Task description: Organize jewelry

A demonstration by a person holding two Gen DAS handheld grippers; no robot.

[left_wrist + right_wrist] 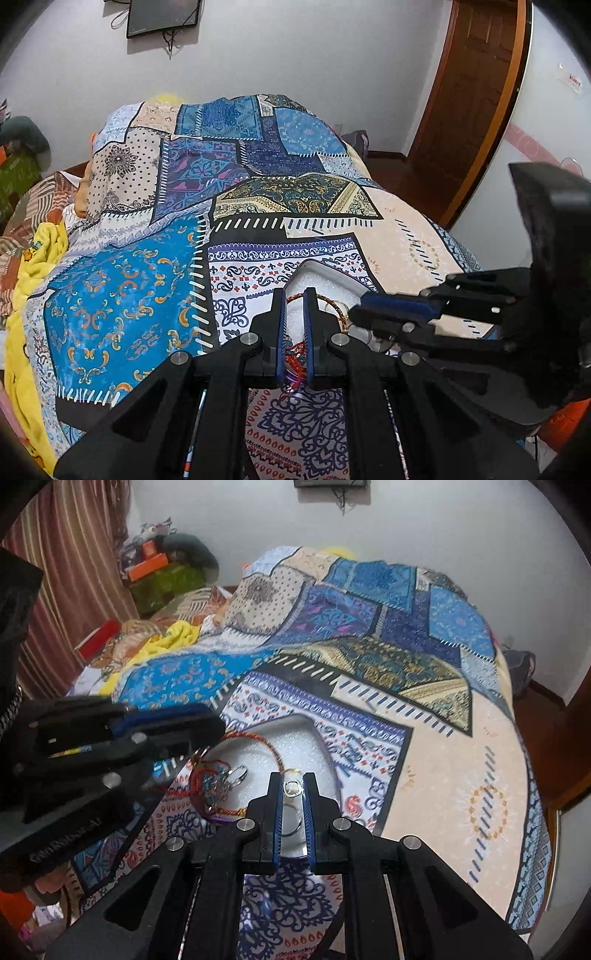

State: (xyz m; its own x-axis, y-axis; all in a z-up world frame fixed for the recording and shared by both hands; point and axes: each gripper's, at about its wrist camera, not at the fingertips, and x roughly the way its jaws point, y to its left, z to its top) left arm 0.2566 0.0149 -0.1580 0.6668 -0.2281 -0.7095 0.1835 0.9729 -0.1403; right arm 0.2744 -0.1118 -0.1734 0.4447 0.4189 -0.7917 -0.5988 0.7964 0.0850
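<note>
A white foam-lined tray [266,753] lies on the patterned bedspread. In it are a red-and-gold braided cord bracelet [271,747], a tangle of red and blue beaded jewelry [210,786] and silver rings [238,775]. My right gripper [293,779] hovers over the tray, its jaws narrowly apart around a small pale pendant [291,788]. My left gripper [294,295] is over the tray's left part, jaws narrowly apart, with the red tangle [295,356] between the fingers. Each gripper shows in the other's view: the right one [373,312] and the left one [207,725].
The patchwork bedspread [122,295] covers the bed. A yellow blanket [33,266] lies at its left. A wooden door [469,92] stands at the right. Boxes and clutter [162,572] sit by the striped curtain [70,565].
</note>
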